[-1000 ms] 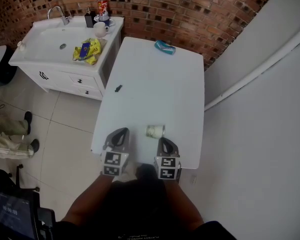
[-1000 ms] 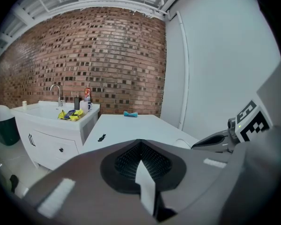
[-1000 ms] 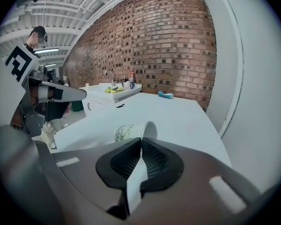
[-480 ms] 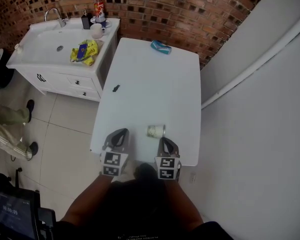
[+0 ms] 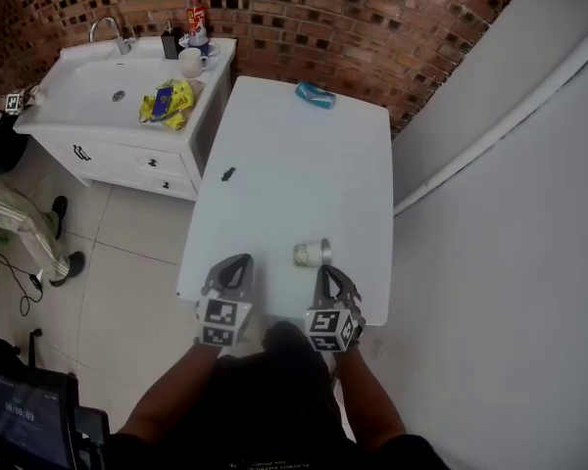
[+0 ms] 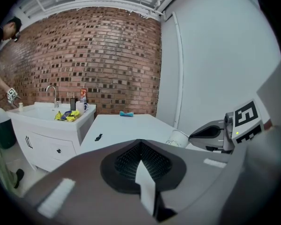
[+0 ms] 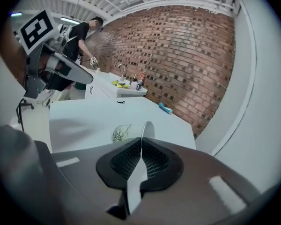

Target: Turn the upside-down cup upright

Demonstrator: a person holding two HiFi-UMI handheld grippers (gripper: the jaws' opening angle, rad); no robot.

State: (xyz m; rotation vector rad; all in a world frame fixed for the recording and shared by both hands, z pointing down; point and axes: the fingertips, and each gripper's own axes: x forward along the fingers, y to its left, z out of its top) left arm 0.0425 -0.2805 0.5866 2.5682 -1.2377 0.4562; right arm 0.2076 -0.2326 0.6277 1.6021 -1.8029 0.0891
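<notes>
You have not grabbed the cup (image 5: 312,253) yet, so you are at the reaching step. The cup sits on the white table (image 5: 294,164), close to the near edge, and it looks more like it lies on its side than bottom-up. Your right gripper (image 5: 330,274) is just short of it, with the cup at about 11 o'clock from its tips. Its jaws are pressed together with nothing in them. Your left gripper (image 5: 237,264) is off to the side, with the cup at about 2 o'clock from it. Its jaws are pressed together too and hold nothing. Next, I think you need to open the right jaws, slide them around the cup's side, squeeze, and then tip it so the mouth faces up. Go slow, since a round cup may roll away when you touch it. In the right gripper view the jaws cover the low part of the cup, so you cannot see where it meets the table. In the head view the cup is small, and the grippers cover part of the table's near edge.
</notes>
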